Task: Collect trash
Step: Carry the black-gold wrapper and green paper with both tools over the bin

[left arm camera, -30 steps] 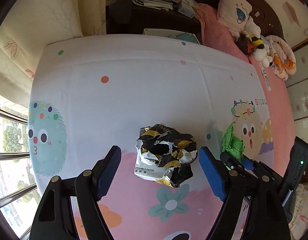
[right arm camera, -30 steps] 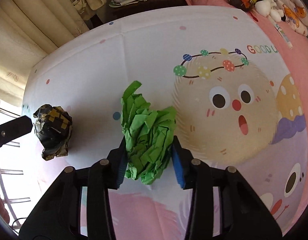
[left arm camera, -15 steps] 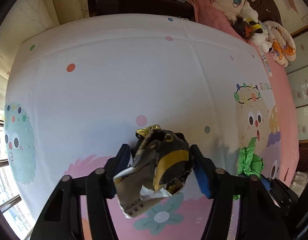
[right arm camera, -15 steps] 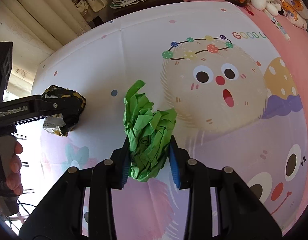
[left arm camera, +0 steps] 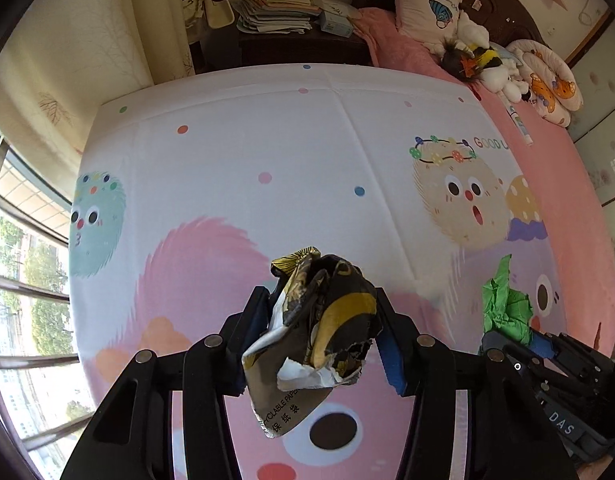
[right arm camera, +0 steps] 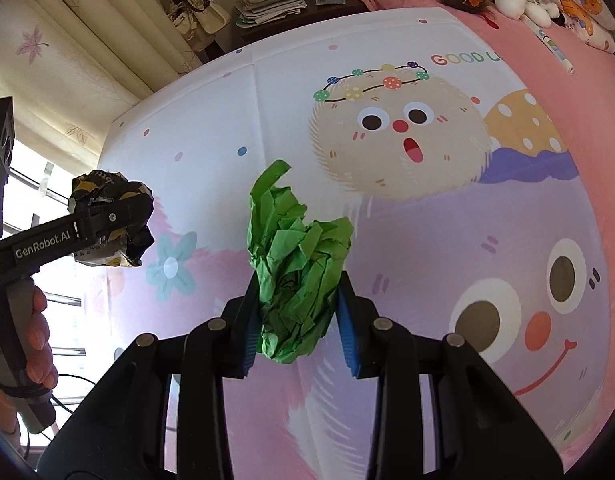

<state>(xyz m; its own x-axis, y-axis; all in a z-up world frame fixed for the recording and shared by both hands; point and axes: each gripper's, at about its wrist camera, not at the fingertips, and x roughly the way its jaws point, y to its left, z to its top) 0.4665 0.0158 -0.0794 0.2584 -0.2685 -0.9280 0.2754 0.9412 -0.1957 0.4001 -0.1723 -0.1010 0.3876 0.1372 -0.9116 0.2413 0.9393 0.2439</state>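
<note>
My left gripper (left arm camera: 321, 322) is shut on a crumpled black-and-yellow paper wad (left arm camera: 327, 320) and holds it lifted above the bed. My right gripper (right arm camera: 297, 312) is shut on a crumpled green paper wad (right arm camera: 297, 268), also held off the bedsheet. In the right wrist view the left gripper (right arm camera: 107, 220) with its black-and-yellow wad (right arm camera: 111, 196) shows at the left, held by a hand. In the left wrist view the green wad (left arm camera: 503, 304) and the right gripper (left arm camera: 507, 340) show at the lower right.
A cartoon-print bedsheet (left arm camera: 307, 152) covers the bed below both grippers. Plush toys (left arm camera: 487, 64) and a pillow (left arm camera: 427, 4) lie at the head of the bed. A dark nightstand with stacked papers (left arm camera: 275, 12) stands behind. Curtains (left arm camera: 87, 40) and a window (left arm camera: 23, 288) are at the left.
The left gripper closed on the black-and-yellow wad and lifted it off the sheet. The right gripper, still shut on the green wad, rose with it. Both have pulled back from the bed.
</note>
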